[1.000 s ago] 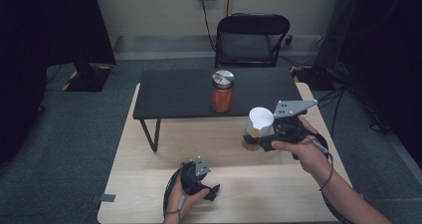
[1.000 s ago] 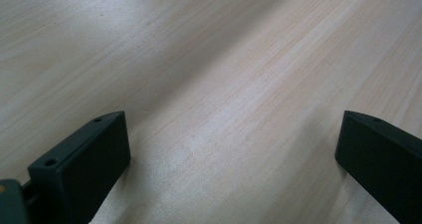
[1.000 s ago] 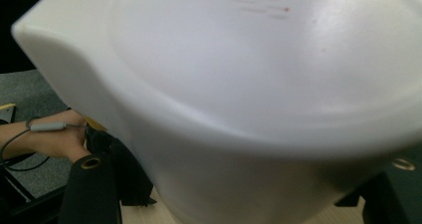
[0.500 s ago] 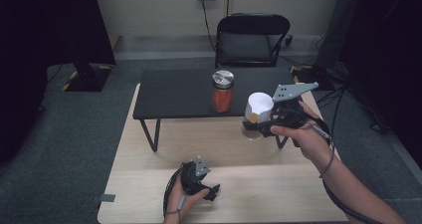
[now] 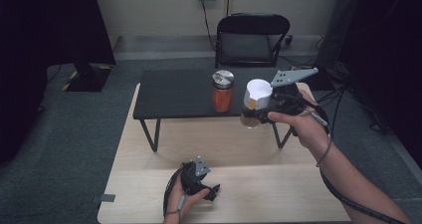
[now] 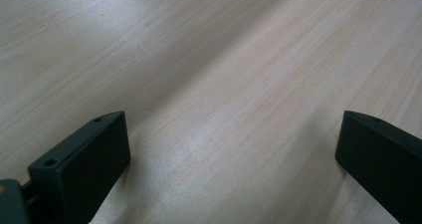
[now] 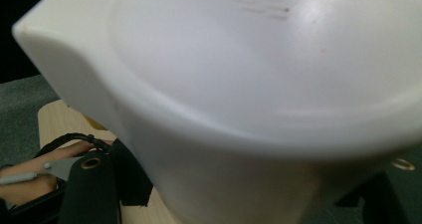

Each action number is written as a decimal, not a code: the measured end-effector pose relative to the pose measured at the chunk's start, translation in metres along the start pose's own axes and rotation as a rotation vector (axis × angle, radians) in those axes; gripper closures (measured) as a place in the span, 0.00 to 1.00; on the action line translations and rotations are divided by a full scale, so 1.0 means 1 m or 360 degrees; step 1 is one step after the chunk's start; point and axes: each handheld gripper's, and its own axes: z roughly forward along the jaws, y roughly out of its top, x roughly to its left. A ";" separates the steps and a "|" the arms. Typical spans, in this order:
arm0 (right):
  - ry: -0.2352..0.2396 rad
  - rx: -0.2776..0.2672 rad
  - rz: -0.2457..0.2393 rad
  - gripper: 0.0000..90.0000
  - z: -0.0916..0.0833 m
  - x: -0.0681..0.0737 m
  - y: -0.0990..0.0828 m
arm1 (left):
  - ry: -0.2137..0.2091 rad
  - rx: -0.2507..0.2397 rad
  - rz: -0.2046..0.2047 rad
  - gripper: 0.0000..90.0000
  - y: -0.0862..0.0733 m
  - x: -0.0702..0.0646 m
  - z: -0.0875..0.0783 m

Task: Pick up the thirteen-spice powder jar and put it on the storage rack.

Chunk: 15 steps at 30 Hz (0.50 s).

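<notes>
Right gripper (image 5: 251, 115) risen w/ white cup (image 5: 258, 93) clenched; left gripper (image 5: 213, 191) jaws released on wood table (image 5: 149, 184); grey carpet (image 5: 59, 134).

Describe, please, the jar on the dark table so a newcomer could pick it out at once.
Find the low black rectangular table before the black chair. On it stands a clear glass jar of orange contents with a silver lid, upright; the white plastic cup beside it is lifted in the right tool.
</notes>
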 end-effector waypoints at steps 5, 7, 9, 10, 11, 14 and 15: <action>-0.0054 0.0001 0.0005 0.34 0.000 0.000 0.009 | -0.0001 0.0001 -0.0001 0.00 0.000 0.000 0.000; -0.0070 -0.0004 0.0013 0.34 0.002 -0.002 0.011 | -0.0001 0.0001 -0.0001 0.00 0.000 0.000 0.000; -0.0086 -0.0011 0.0035 0.34 0.003 -0.004 0.013 | -0.0001 0.0001 -0.0001 0.00 0.000 0.000 0.000; -0.0090 -0.0012 0.0040 0.34 0.004 -0.005 0.013 | -0.0001 0.0000 -0.0001 0.00 0.000 0.000 0.000; -0.0095 -0.0013 0.0049 0.34 0.005 -0.007 0.014 | -0.0001 0.0001 -0.0001 0.00 0.000 0.000 0.000; -0.0108 -0.0005 0.0067 0.34 0.009 -0.009 0.016 | -0.0001 0.0001 -0.0001 0.00 0.000 0.000 0.000; -0.0117 -0.0002 0.0069 0.34 0.011 -0.009 0.017 | -0.0001 0.0001 -0.0001 0.00 0.000 0.000 0.000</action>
